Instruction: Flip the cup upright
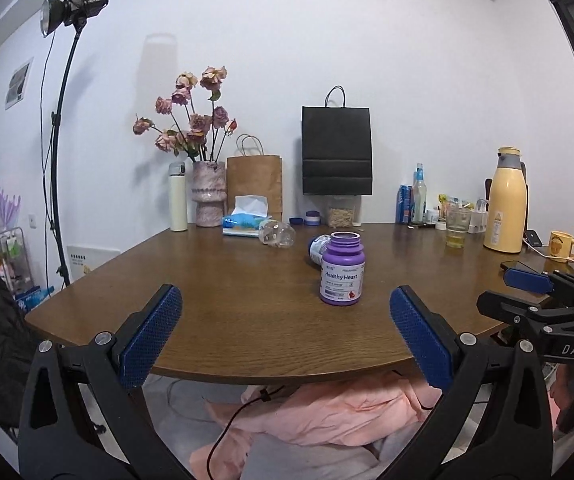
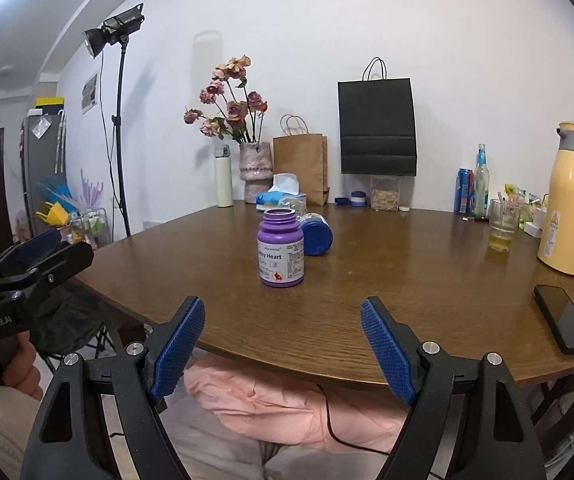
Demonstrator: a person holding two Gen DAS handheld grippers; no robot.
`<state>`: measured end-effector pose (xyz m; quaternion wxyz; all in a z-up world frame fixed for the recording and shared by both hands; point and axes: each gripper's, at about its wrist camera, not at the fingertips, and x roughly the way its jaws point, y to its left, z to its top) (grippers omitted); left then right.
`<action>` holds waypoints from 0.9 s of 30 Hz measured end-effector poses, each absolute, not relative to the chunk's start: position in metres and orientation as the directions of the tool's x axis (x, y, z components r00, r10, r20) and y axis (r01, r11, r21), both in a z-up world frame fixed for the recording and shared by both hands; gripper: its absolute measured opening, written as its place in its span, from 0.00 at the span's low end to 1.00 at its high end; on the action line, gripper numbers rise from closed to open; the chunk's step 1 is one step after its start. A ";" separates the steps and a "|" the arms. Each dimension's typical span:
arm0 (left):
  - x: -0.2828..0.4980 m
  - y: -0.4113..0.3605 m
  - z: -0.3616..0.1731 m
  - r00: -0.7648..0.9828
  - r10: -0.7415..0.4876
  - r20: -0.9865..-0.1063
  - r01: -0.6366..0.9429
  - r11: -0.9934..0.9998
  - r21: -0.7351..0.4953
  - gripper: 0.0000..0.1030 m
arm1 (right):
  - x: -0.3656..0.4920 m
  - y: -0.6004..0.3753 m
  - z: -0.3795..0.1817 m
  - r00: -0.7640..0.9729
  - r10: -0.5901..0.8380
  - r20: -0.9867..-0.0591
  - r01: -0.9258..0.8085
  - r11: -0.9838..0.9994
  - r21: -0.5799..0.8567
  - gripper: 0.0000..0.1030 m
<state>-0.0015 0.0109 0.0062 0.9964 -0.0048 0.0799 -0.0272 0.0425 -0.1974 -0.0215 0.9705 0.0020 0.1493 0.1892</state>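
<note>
A purple "Healthy Heart" bottle point(image 1: 342, 269) point(image 2: 281, 249) stands upright with no cap on the brown table point(image 1: 227, 300) point(image 2: 427, 280). A blue bottle point(image 1: 317, 249) point(image 2: 315, 234) lies on its side right behind it. A clear plastic bottle point(image 1: 278, 233) lies on its side farther back, partly hidden in the right wrist view point(image 2: 293, 201). My left gripper point(image 1: 285, 312) is open and empty at the table's near edge. My right gripper point(image 2: 283, 324) is open and empty, also at the near edge. Each gripper shows at the other view's edge.
Along the back stand a white flask point(image 1: 177, 197), a vase of dried roses point(image 1: 208, 194), a tissue pack point(image 1: 245, 216), brown and black paper bags, jars, a glass with yellow liquid point(image 1: 457, 226), a yellow thermos point(image 1: 505, 200) and a yellow mug point(image 1: 563, 245). A phone point(image 2: 563, 318) charges at the right edge.
</note>
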 end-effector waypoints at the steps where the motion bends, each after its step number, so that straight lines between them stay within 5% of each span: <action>1: -0.002 0.011 0.006 0.986 -0.053 -0.157 0.052 0.999 -0.014 1.00 | 0.042 -0.197 -0.022 0.884 0.368 -0.289 -0.368 0.928 0.058 0.82; 27: -0.004 0.010 0.007 0.987 -0.056 -0.153 0.054 0.998 -0.015 1.00 | 0.039 -0.193 -0.022 0.885 0.369 -0.283 -0.369 0.928 0.056 0.82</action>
